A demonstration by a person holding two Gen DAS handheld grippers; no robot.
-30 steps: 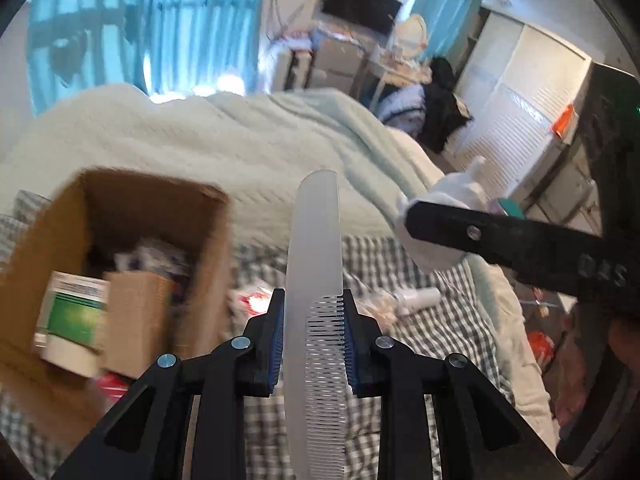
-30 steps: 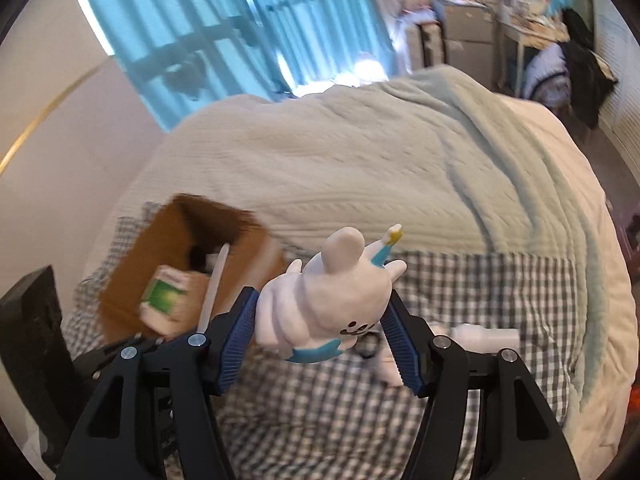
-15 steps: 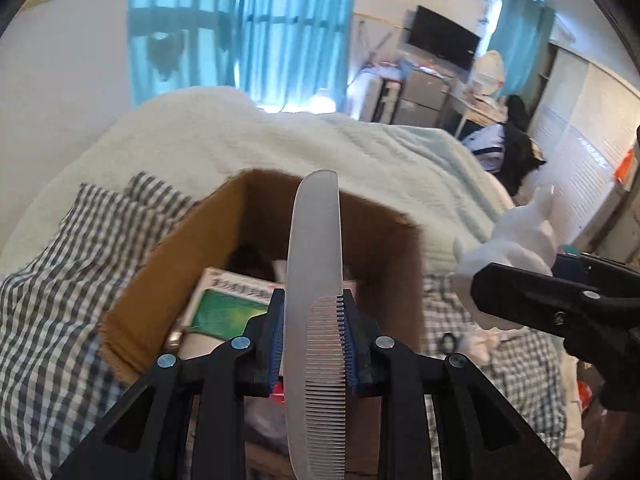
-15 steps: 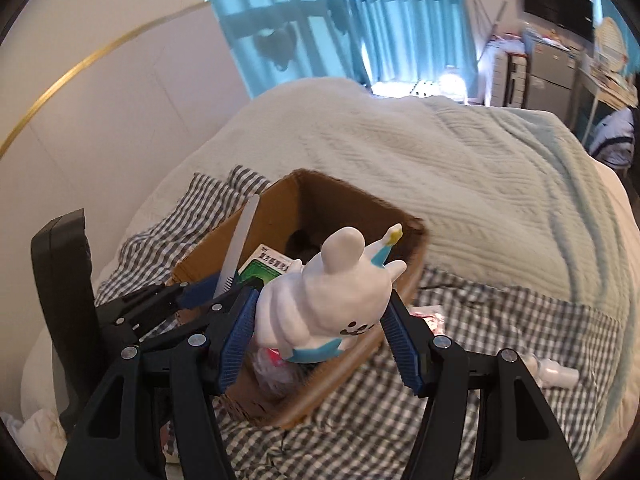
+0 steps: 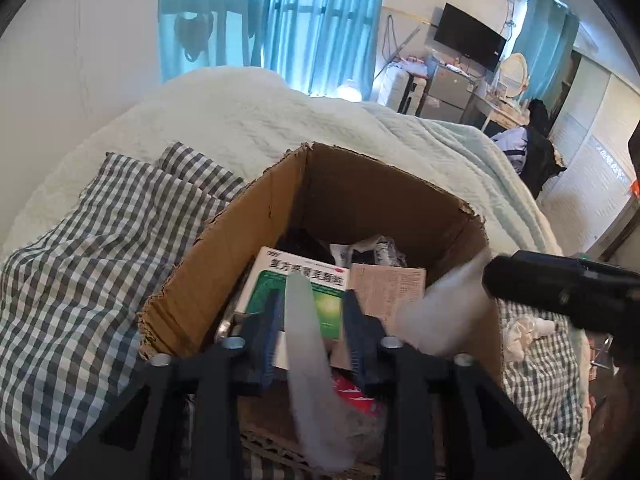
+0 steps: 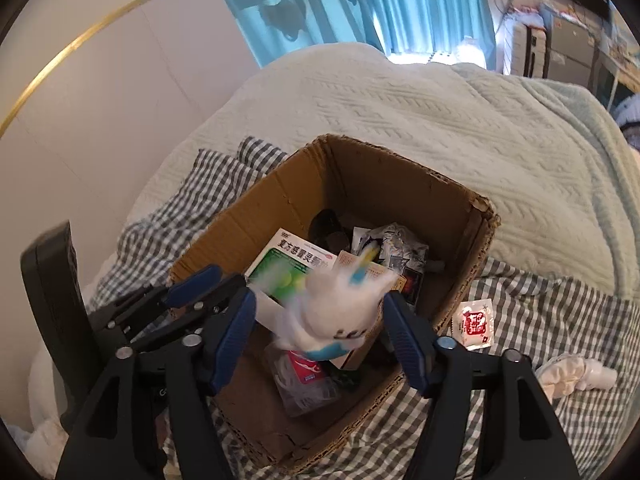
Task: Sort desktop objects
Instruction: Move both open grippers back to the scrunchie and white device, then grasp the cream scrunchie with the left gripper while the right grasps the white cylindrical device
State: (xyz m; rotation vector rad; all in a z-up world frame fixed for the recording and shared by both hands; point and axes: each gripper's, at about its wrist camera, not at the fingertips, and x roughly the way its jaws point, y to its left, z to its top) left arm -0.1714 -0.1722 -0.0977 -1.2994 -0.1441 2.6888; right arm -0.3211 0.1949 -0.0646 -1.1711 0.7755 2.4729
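An open cardboard box [image 5: 256, 224] stands on the checked cloth and also shows in the right wrist view [image 6: 476, 236]. It holds a green medicine box [image 5: 320, 276], packets and other items. My left gripper [image 5: 310, 328] is open over the box; the white comb [image 5: 310, 368] is blurred, loose between the fingers, tilting down. My right gripper [image 6: 316, 320] is open over the box; the white bunny toy [image 6: 340, 312] is blurred between its fingers, not touching them. The toy also shows in the left wrist view [image 5: 444, 308].
A red-and-white sachet [image 6: 476, 324] and a crumpled white tissue with a small bottle [image 6: 576, 372] lie on the checked cloth [image 6: 540, 304] right of the box. A pale green blanket [image 6: 400, 100] covers the bed behind. Furniture stands far right.
Both grippers moved over the box and opened. The comb and the bunny toy were let go and are dropping toward the box.
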